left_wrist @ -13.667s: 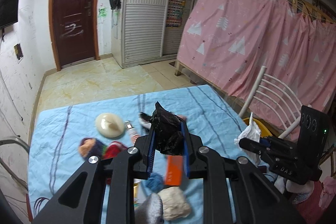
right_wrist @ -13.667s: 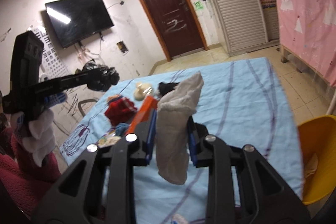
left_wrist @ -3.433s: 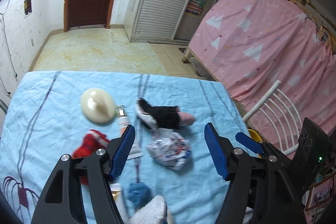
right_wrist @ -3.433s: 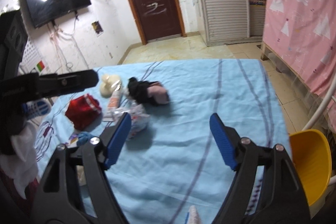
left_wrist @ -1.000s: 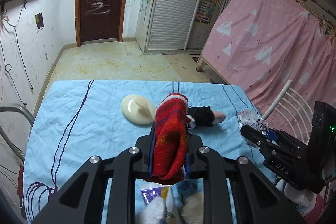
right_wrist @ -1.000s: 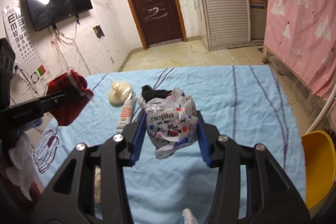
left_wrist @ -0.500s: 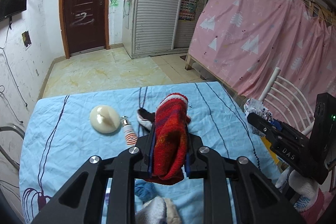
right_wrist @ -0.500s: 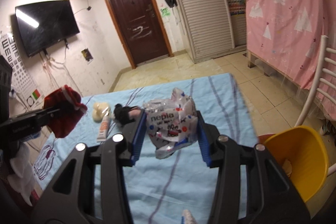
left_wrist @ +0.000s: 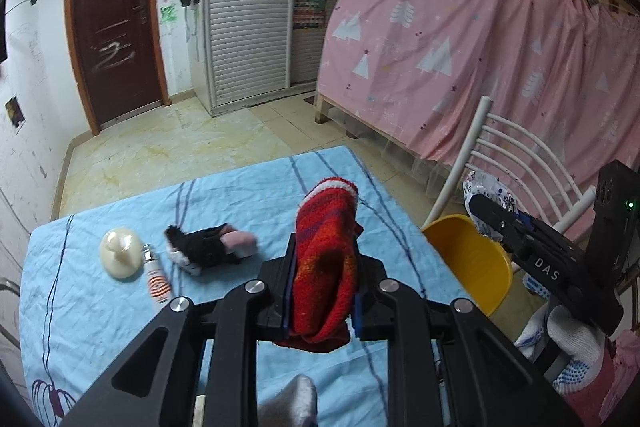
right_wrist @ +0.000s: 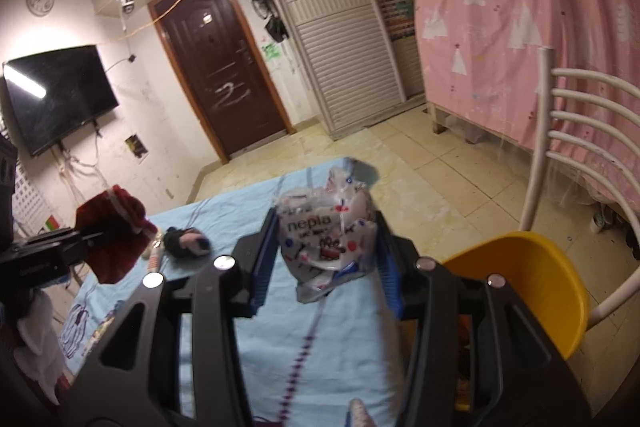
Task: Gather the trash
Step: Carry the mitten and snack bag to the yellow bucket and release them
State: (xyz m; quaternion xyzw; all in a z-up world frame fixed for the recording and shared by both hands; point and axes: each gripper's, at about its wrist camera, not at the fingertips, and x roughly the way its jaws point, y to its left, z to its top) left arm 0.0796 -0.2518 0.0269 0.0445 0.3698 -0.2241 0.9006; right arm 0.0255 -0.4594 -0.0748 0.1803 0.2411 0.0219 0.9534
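Right gripper clamped on crumpled nepia wrapper, held in the air above blue cloth; yellow bin sits low to its right, just off the cloth edge by white chair, so right arm is nearer for the drop; left gripper grips red knit sock, upright, bin further to its right.

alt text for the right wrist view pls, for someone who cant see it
The right tongs grip a crumpled printed plastic wrapper above a blue-clothed table, beside a yellow bin on the right. At left, the left tongs hold a red knitted sock.
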